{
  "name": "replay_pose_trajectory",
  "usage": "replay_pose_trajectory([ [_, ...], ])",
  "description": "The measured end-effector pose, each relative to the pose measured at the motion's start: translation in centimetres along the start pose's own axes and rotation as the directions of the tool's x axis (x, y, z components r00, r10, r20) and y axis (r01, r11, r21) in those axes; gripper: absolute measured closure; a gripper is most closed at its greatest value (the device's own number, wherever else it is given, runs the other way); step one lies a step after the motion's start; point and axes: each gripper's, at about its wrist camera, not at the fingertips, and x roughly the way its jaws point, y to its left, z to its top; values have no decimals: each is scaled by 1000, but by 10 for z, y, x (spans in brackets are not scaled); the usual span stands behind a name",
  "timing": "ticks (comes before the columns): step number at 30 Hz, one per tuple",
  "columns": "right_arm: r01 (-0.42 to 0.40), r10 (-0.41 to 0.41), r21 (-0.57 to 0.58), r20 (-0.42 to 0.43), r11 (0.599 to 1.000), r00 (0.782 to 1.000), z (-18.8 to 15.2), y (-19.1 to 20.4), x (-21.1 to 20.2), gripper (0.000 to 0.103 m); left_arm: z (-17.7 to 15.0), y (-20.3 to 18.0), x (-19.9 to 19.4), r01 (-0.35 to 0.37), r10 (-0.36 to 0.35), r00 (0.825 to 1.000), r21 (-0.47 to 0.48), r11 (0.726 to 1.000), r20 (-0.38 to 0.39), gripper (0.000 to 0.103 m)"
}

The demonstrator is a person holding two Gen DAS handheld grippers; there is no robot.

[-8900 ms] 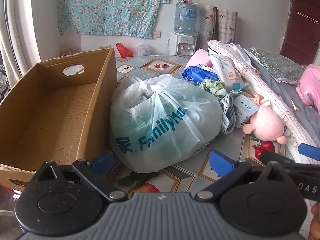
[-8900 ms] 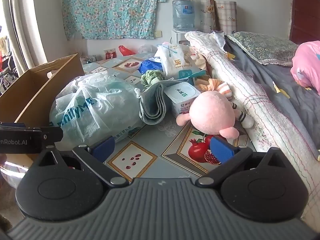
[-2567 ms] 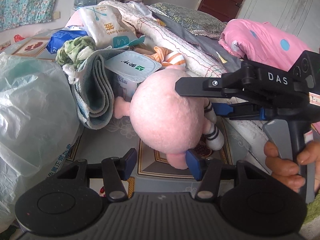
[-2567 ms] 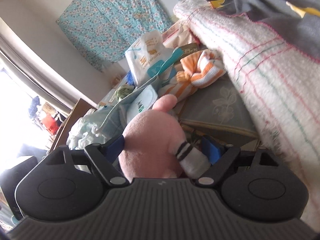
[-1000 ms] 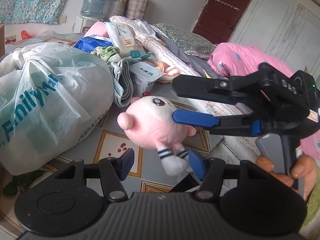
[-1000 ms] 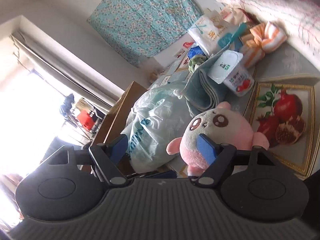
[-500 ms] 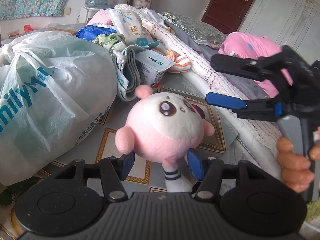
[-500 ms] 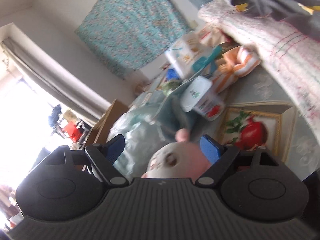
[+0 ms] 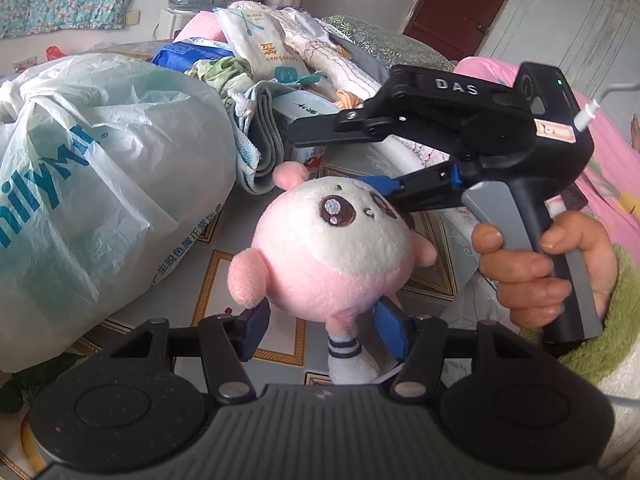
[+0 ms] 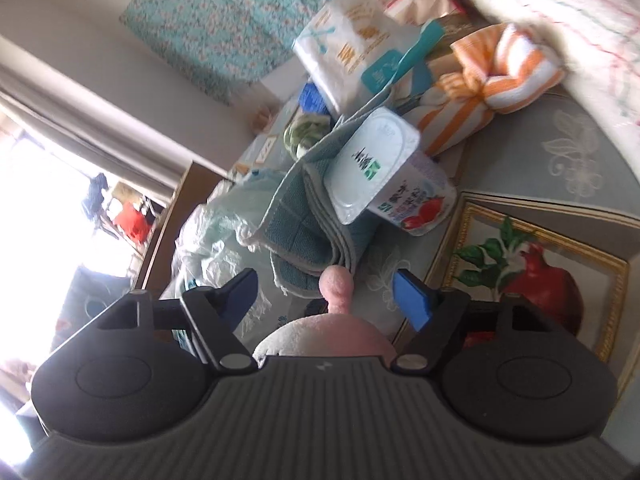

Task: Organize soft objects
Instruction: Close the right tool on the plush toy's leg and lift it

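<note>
Soft things crowd the worktop (image 9: 256, 264), which wears a cloth printed with framed fruit pictures. Farthest left in the left wrist view sits a bulging pale-green plastic bag (image 9: 104, 184) with blue lettering. Just beside it, a folded teal-grey towel (image 9: 260, 140) stands on edge, and a yoghurt cup (image 10: 384, 176) leans against that towel, its foil lid tilted toward the right wrist camera. Behind them lie a blue packet (image 9: 192, 54), a bunched green cloth (image 9: 224, 70) and a white cotton-swab pouch (image 9: 260, 40). An orange-and-white striped bundle (image 10: 488, 80) rests near the cup, against the edge of the bed's quilted blanket (image 10: 560, 8).

In the middle, the pink plush toy (image 9: 332, 248) is upright, its white face toward the left wrist camera. The left gripper (image 9: 320, 330) has its jaws closed on the toy's lower body, blue pads pressing in from either side, with one striped-sock leg hanging between them. The toy is off the worktop in this grip.

To the right, a hand (image 9: 536, 268) in a green fleecy sleeve holds the right gripper (image 9: 340, 162). Its jaws have just been closing, yet they stand apart around the top of the toy's head; the lower blue pad lies at the face, and whether it touches is unclear. From the right wrist view, the toy's pink ear pokes up between the open pads.
</note>
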Motion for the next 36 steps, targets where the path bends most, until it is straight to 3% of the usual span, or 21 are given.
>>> replay_pose_trajectory([
  [2,3,-4,-26,-30,1000,1000,-2,6,5,53,0,2,1,3,-3,1000,-8,1000,-5,44],
  [7,34,-34,-43,5,999,999,-9,10,-5,71,-1,2,3,11,-11,1000,-1,1000,-16,44],
  [8,36,-36,-40,18,999,999,-10,9,-9,79,-1,2,4,14,-14,1000,2,1000,-23,44],
  [14,57,-51,-59,88,997,995,-21,9,-32,95,1,-4,11,31,-30,999,31,999,-28,45],
  [20,89,-80,-93,105,992,991,-23,15,-37,95,1,-6,15,32,-31,999,30,999,-19,45],
  [24,89,-83,-64,90,994,992,-18,10,-33,89,2,-4,13,19,-19,1000,17,1000,-14,44],
  [26,81,-77,-46,76,996,994,-13,6,-28,71,2,-3,12,3,-3,1000,10,1000,-12,44],
  [29,74,-73,-39,45,996,996,-6,2,-19,57,2,0,13,-6,6,1000,2,1000,-11,44],
  [34,26,-26,-2,-14,1000,1000,2,-7,-1,57,3,0,13,-11,11,1000,13,1000,-8,44],
  [36,16,-16,-6,-22,1000,1000,2,-6,5,64,4,-1,14,-12,12,1000,18,1000,-8,44],
])
